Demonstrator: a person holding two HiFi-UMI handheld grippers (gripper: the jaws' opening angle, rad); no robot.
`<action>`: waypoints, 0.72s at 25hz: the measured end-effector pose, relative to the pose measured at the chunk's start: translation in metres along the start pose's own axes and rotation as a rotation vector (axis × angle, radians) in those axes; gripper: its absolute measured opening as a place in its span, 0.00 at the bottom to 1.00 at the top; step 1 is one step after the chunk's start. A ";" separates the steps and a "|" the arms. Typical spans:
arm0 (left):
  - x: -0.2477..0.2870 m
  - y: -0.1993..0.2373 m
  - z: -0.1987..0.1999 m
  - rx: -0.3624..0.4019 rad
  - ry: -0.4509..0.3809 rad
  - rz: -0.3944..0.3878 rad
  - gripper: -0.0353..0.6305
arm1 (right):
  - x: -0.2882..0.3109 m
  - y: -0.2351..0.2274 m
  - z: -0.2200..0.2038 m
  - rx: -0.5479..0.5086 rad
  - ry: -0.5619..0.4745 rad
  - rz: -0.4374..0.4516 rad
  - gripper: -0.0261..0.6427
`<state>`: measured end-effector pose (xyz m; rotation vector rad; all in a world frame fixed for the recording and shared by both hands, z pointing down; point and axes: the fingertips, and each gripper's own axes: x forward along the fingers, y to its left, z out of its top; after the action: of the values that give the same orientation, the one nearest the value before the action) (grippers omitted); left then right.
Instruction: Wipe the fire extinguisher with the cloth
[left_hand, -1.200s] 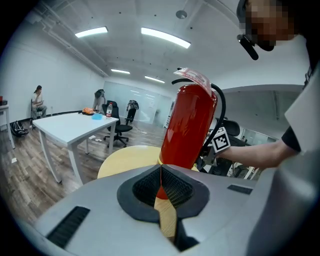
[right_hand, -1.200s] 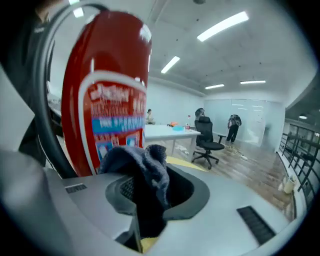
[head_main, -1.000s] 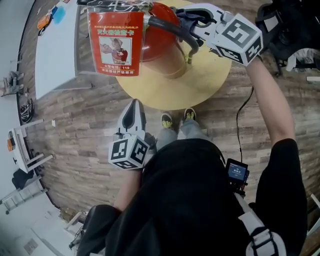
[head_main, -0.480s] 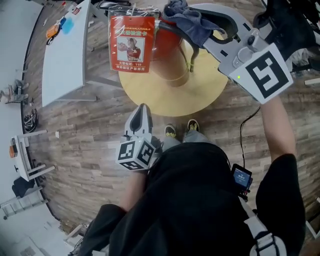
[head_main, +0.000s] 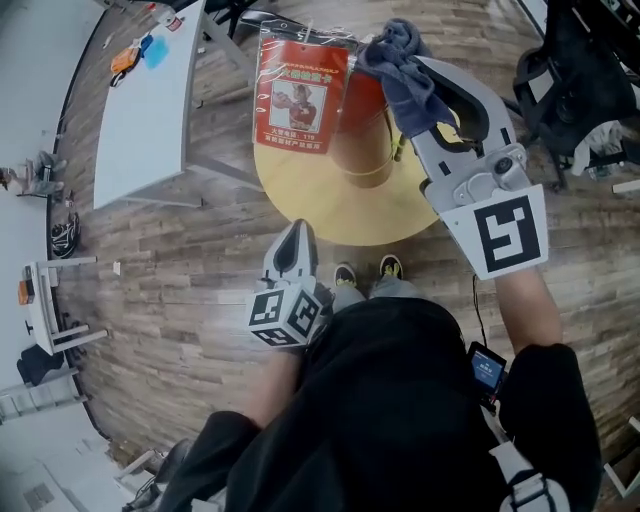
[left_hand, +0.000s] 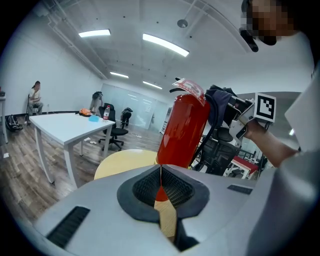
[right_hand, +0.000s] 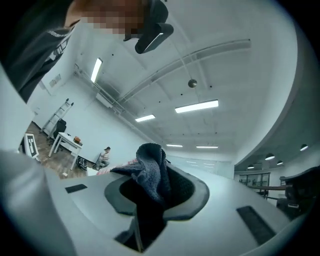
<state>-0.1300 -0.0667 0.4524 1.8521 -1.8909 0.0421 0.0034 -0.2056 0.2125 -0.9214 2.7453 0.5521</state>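
Red fire extinguisher (head_main: 368, 102) is standing upright on a round yellow table (head_main: 330, 215), its long axis vertical. Only the right gripper view is showing the right gripper (right_hand: 154, 172) clamping the dark cloth (head_main: 398, 62) beside the cylinder's top. The left gripper (head_main: 297, 228), jaws together and empty, is pointing at the cylinder from well apart.

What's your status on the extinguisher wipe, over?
Right gripper shut on cloth, up by fire extinguisher top. Left gripper shut, empty, held low. Hanging tag covers one side.
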 end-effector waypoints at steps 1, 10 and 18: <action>0.000 0.001 0.000 -0.002 0.000 0.002 0.09 | -0.001 0.000 0.001 -0.008 -0.005 -0.027 0.19; 0.011 0.000 0.001 0.001 -0.002 0.011 0.09 | -0.007 0.017 0.001 -0.087 0.054 -0.192 0.19; 0.011 0.001 0.002 -0.004 -0.016 0.025 0.09 | 0.047 0.059 0.007 0.126 0.138 -0.008 0.19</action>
<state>-0.1313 -0.0771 0.4551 1.8319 -1.9236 0.0313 -0.0694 -0.1849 0.2093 -0.9735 2.8577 0.3201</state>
